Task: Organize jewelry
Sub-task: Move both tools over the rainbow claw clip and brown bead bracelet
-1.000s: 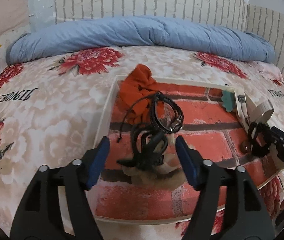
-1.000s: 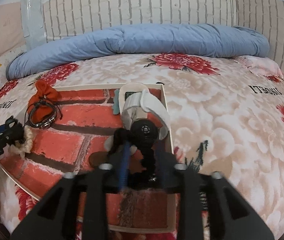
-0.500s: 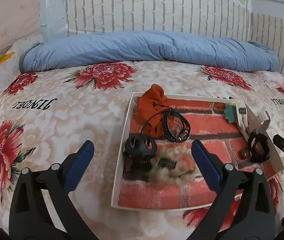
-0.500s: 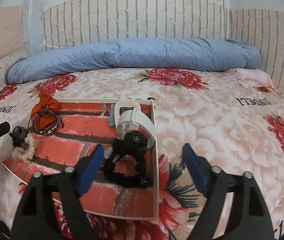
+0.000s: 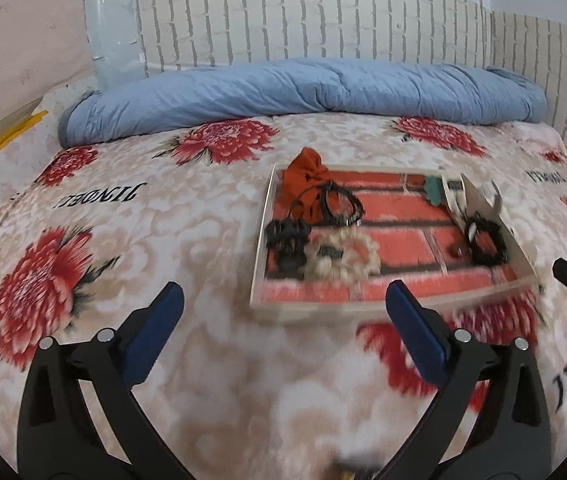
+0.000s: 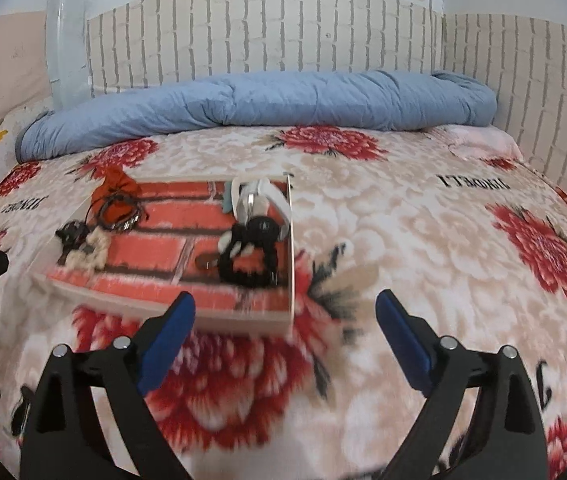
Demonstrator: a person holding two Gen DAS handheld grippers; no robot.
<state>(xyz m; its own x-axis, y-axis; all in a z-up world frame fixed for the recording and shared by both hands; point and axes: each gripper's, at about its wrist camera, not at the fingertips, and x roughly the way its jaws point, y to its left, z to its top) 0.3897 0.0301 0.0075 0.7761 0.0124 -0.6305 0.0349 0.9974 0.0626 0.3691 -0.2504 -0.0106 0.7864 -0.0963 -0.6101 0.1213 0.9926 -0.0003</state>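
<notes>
Shallow tray (image 5: 261, 240), brick-print floor, pale raised rim, lying flat on a floral bed cover (image 5: 123, 240) toward the middle of the bed.

Contents, left wrist view:
- orange scrunchie (image 5: 303, 180) in the far left corner, partly over the rim;
- dark cord bracelets (image 5: 341, 208) touching it on the near side;
- black claw clip (image 5: 287, 240) against the left rim;
- cream fuzzy scrunchie (image 5: 343, 258) just beside the clip, toward the near rim;
- teal item (image 5: 433, 192) at the far rim, too small to name;
- white strap (image 5: 457, 196) along the right rim;
- black scrunchie (image 5: 485, 240) by the right rim, near corner.

Left gripper (image 5: 283, 312): jaws have just been opening, now wide apart, nothing between them, hanging over bare cover short of the tray's near rim.

Right gripper (image 6: 285, 320): jaws have just been opening, wide apart, empty, short of the tray's near right corner.

Open room: broad bare cover to left, right and near side of the tray. A rolled blue quilt (image 6: 263, 100) closes the far edge of the bed against a brick-pattern wall (image 6: 263, 32).
</notes>
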